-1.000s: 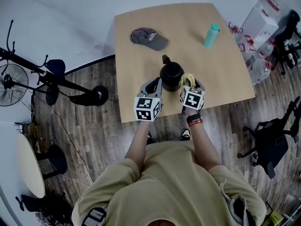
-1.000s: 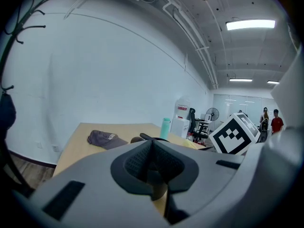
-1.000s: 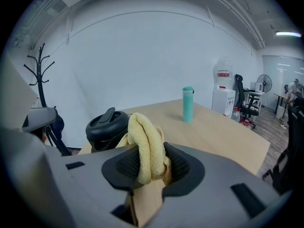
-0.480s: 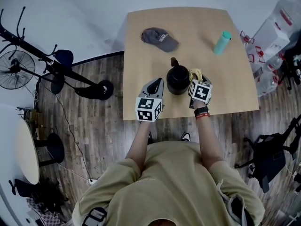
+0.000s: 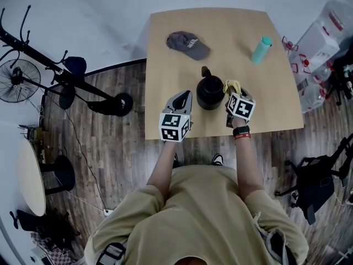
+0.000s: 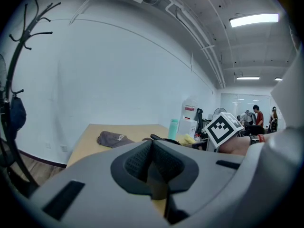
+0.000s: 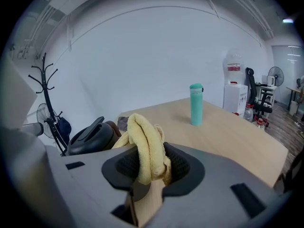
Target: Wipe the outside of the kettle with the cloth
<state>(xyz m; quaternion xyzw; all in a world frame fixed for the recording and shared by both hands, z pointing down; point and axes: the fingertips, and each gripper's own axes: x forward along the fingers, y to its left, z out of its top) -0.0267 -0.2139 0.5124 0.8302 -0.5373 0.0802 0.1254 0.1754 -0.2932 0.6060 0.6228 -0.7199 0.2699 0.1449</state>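
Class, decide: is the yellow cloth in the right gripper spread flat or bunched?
Bunched: the yellow cloth forms a thick folded roll clamped in the right gripper.

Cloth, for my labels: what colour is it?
The cloth is yellow, clearest in the right gripper view.

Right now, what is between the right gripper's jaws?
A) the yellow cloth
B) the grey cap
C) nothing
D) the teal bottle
A: the right gripper view shows the right gripper clamped on the folded yellow cloth, with the black kettle close beside it.
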